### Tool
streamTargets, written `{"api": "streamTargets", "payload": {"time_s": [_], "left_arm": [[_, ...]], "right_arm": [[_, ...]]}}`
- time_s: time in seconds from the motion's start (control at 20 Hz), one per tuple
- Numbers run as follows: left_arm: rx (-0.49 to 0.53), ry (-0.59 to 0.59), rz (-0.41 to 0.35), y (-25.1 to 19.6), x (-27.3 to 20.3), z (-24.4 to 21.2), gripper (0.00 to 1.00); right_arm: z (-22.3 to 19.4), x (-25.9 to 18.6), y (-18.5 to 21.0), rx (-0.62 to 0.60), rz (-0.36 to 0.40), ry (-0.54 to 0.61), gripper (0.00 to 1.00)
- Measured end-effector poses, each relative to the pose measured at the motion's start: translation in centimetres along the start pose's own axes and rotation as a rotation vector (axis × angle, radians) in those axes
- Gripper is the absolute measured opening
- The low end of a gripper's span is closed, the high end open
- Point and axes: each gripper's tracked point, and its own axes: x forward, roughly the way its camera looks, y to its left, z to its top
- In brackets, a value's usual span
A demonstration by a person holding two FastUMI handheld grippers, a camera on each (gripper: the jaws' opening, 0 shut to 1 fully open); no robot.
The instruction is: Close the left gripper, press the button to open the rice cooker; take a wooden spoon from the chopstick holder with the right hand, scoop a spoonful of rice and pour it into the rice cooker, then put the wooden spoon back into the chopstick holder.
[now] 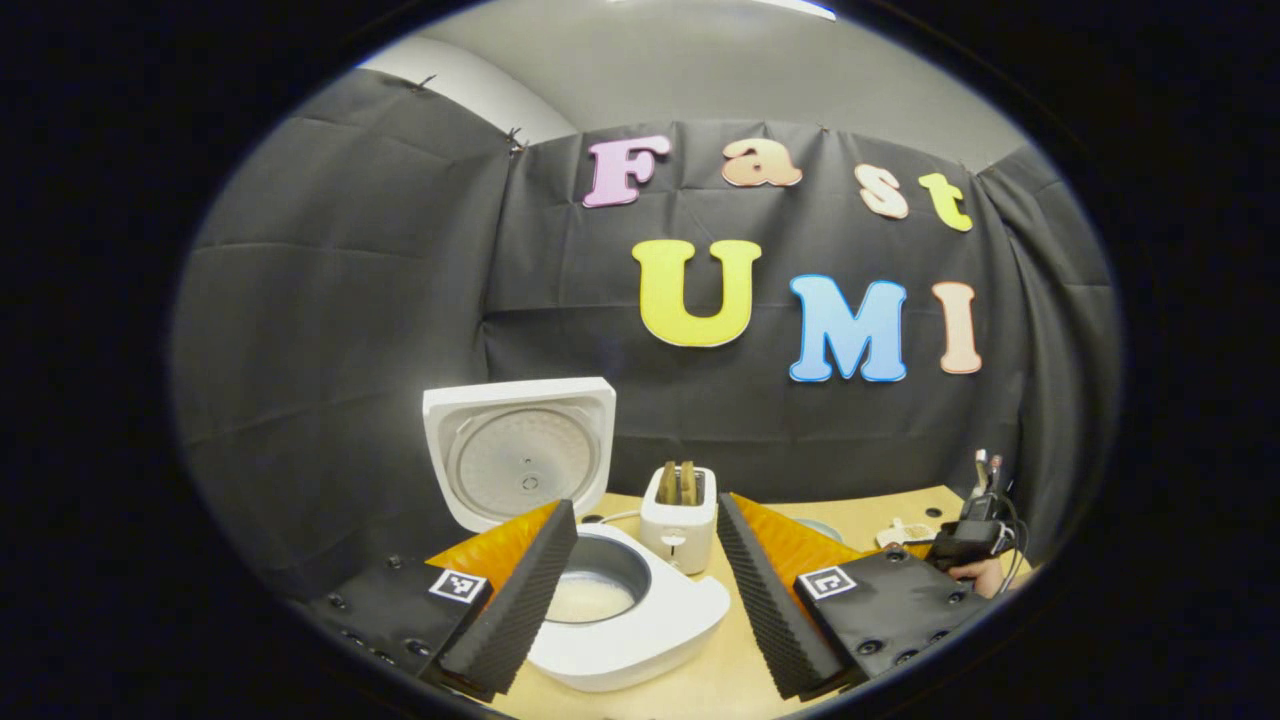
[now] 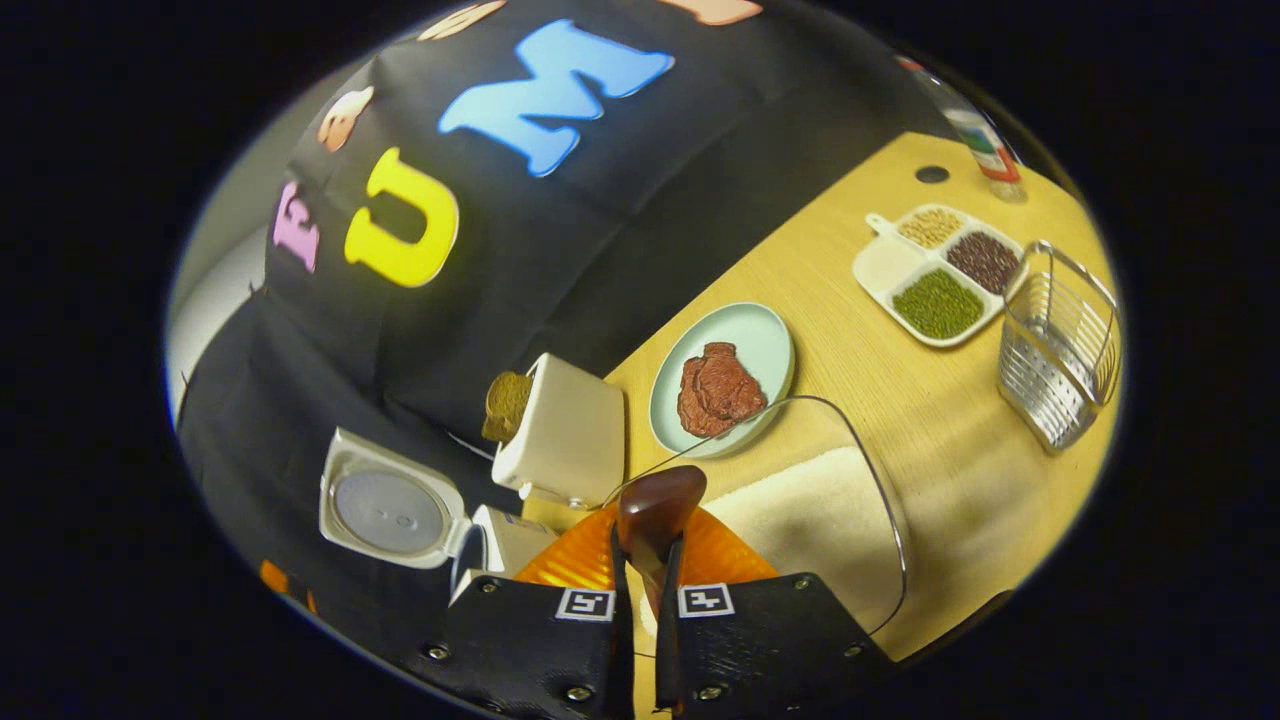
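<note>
Left gripper [image 1: 648, 590] spread above the open cooker [image 1: 610, 610]; beside the cooker, right gripper [image 2: 645, 610] pinches a spoon [image 2: 655, 515] over the rice tub [image 2: 820, 510].

Colours on your bench

You've a white rice cooker [image 1: 640, 620], white toaster [image 2: 560, 435] holding brown bread, dark brown wooden spoon [image 2: 655, 515], pale green plate [image 2: 765, 345] with reddish-brown meat, silver wire basket [image 2: 1060, 345], tan wood-grain table [image 2: 930, 420].

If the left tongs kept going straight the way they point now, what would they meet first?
Probably the toaster, centred between the open left tongs; the open rice cooker sits lower left. Depth is unclear.
</note>
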Motion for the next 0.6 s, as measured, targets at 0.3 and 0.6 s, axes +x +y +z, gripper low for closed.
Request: {"api": "streamTargets", "payload": {"time_s": [0.3,0.6], "left_arm": [[-0.005,-0.013,-0.02,-0.8,0.4,0.8,0.98],[-0.002,-0.023,-0.034,-1.1,0.3,0.8,0.99]], "right_arm": [[4.2,-3.2,0.8,0.157,0.094,-0.078,0.08],[6.3,-5.2,4.7,0.315,0.229,-0.113,0.09]]}}
